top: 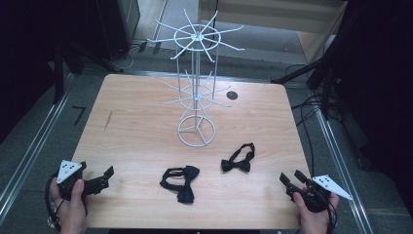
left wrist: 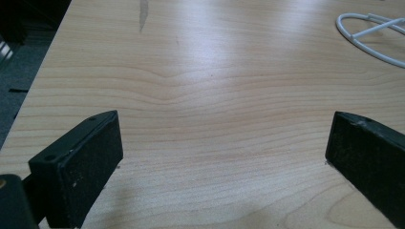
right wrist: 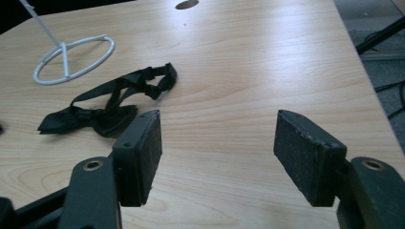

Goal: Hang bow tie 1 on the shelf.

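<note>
Beyond the right tongs (right wrist: 217,157), spread empty, lies a bow tie (right wrist: 107,102).

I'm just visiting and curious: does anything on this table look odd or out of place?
Nothing looks damaged or spilled. Two black bow ties lie loose on the wooden table while the white wire display rack stands upright with bare hooks.

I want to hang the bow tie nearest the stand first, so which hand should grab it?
Probably the right. The right gripper is open and sits close to that bow tie, which lies just ahead of its jaws. The left gripper is farther off, across the other bow tie.
</note>
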Tool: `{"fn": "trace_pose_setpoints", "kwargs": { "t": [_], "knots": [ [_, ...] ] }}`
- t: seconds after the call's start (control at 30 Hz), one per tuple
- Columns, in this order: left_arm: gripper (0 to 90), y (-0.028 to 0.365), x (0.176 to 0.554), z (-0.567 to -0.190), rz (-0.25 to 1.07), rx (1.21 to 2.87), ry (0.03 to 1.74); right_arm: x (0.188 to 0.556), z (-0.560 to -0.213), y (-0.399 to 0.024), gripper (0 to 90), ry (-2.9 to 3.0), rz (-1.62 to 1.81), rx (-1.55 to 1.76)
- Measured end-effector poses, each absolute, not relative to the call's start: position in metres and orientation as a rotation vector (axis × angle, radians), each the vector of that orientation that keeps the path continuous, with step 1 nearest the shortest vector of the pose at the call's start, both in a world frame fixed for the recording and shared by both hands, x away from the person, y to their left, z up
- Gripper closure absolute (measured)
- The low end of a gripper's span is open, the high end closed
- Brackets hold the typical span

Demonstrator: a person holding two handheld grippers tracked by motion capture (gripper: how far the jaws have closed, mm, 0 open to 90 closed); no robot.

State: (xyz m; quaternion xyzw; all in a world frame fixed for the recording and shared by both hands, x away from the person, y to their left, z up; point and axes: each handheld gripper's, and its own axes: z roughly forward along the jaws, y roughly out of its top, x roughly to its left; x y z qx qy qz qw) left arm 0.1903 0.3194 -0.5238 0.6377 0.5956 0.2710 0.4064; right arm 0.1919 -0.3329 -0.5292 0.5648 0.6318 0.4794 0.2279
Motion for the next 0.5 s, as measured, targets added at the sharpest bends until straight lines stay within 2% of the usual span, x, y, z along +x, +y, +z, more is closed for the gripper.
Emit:
{"fn": "trace_pose_setpoints", "kwargs": {
  "t": [0.5],
  "knots": [
    [0.0, 0.319, 0.190, -0.524, 0.688, 1.611, 1.497, 0.192, -0.511, -0.302, 36.6, 1.764, 1.349, 1.506]
  ]
}}
